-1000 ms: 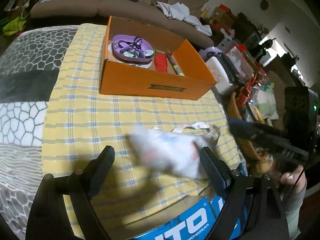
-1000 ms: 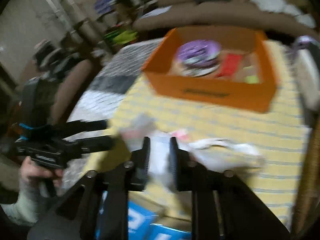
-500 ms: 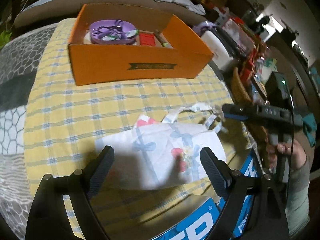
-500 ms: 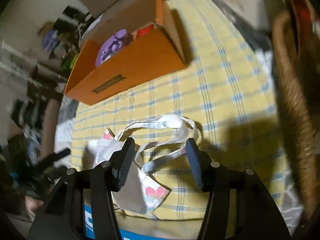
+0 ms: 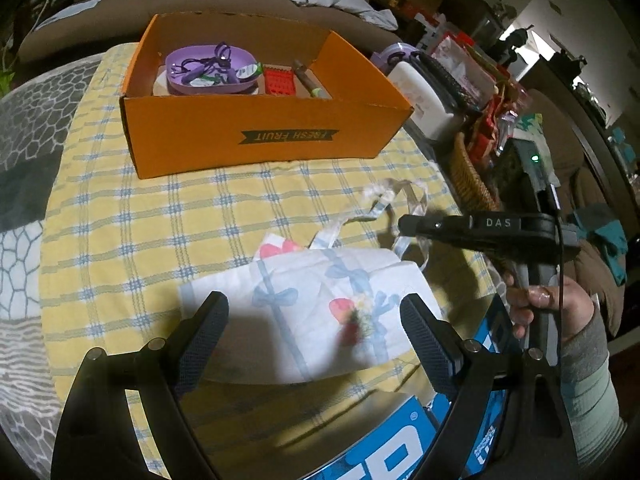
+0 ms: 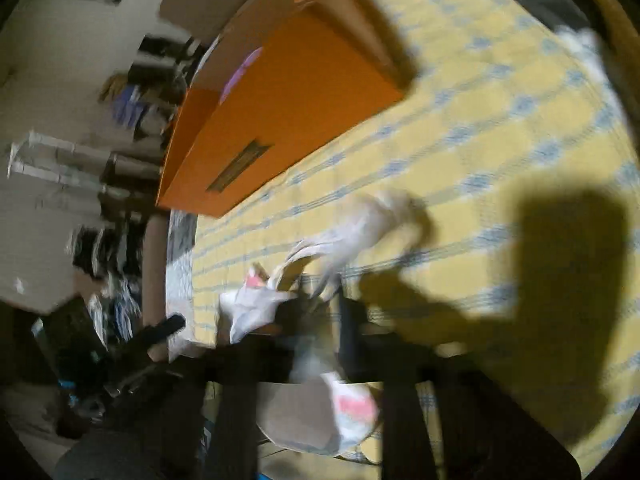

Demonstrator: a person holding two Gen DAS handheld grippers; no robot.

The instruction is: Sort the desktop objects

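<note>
A white cloth tote bag [image 5: 320,300] with blue bows and strawberries lies flat on the yellow checked tablecloth [image 5: 160,220]. My left gripper [image 5: 314,320] is open and hovers over the bag's near edge. My right gripper [image 5: 404,224] reaches in from the right at the bag's handles [image 5: 396,200]. In the blurred right wrist view the right gripper [image 6: 316,304] has its fingers close together around the handle straps [image 6: 320,248]. An orange cardboard box [image 5: 256,136] behind holds a purple tray [image 5: 212,68], a red item and a pen.
A blue printed box [image 5: 400,440] lies at the table's near edge. A wicker basket [image 5: 468,172] and a white appliance [image 5: 420,96] crowd the right side. A sofa [image 5: 200,0] stands behind the table, and a grey patterned cover [image 5: 24,160] lies on the left.
The bag was dropped flat on the cloth. My right gripper opened, tilted, moved onto the handle straps and narrowed its fingers. My left gripper stayed open and shifted closer to the box.
</note>
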